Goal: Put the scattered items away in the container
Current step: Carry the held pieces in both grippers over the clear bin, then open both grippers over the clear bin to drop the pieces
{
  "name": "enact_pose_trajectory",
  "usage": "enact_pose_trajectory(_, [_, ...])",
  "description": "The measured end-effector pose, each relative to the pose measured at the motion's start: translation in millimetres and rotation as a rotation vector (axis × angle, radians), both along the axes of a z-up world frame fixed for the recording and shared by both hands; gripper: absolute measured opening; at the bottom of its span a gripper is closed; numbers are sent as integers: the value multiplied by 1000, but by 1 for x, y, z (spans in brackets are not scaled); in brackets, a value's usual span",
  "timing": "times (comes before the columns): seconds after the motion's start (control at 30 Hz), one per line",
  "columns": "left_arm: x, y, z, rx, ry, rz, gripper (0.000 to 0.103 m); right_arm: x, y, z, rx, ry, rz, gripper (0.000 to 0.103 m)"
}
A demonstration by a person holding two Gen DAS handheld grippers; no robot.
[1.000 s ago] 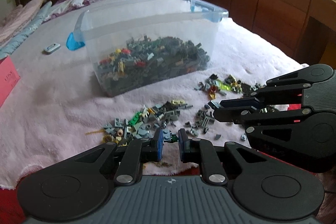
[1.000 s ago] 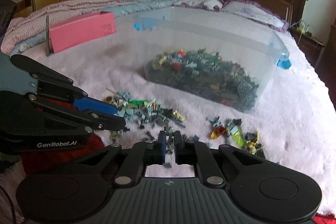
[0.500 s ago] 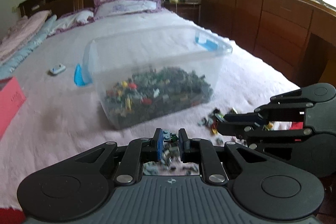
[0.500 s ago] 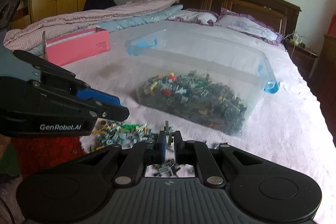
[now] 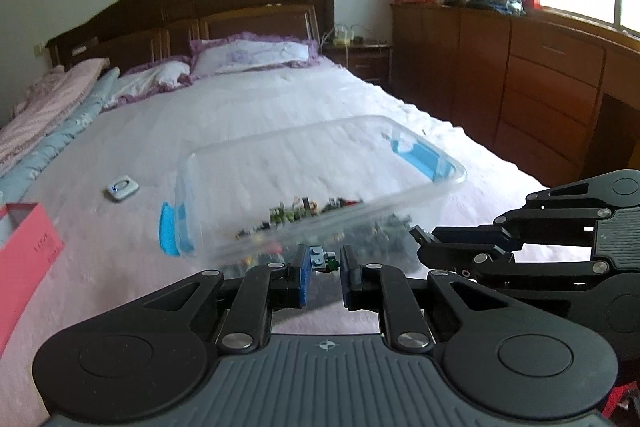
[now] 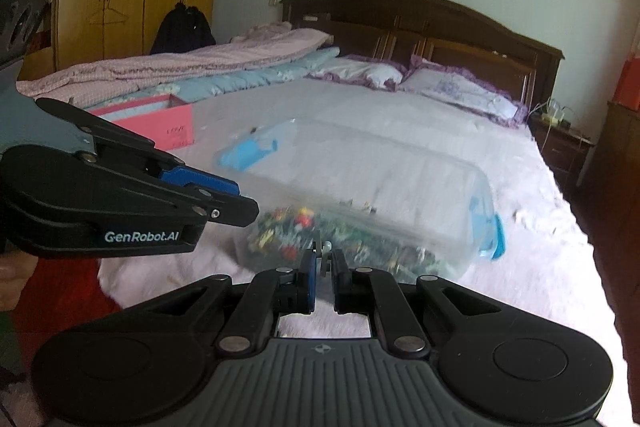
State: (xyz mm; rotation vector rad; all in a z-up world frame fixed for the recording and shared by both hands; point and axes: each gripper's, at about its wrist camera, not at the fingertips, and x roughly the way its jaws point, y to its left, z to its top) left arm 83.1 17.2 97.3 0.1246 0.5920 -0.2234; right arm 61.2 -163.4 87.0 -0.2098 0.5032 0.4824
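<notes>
A clear plastic bin (image 5: 400, 187) with blue latches sits on the white bed, its bottom covered with small toy bricks (image 5: 296, 213). My left gripper (image 5: 324, 265) is lifted just in front of the bin's near wall and is shut on a small blue-grey brick (image 5: 318, 262) with a green bit beside it. My right gripper (image 6: 323, 261) is raised before the same bin (image 6: 420, 187) and is shut on a thin grey piece (image 6: 320, 251). Each gripper shows in the other's view, at the right (image 5: 424, 243) and at the left (image 6: 244, 205). The loose piles on the bed are hidden below the grippers.
A pink box (image 6: 160, 125) lies on the bed left of the bin, with a small white remote (image 5: 122, 188) nearby. Folded quilts and pillows (image 6: 452, 89) line the far side by the headboard. Wooden cabinets (image 5: 540, 75) stand along the right of the bed.
Both grippers rose from the loose piles with their pieces still held and tilted up toward the bin. The piles on the bed dropped out of sight.
</notes>
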Motion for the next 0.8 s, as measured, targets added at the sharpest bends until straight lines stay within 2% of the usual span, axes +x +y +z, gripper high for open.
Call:
enact_pose_trajectory(0.43, [54,-5,11,1,-42,-16,17,55,-5,20,19,-48,-22,8])
enact_pose_trajectory(0.8, [103,-3,-1,25,-28,-2,17,114,1,18,12,-46,-40,8])
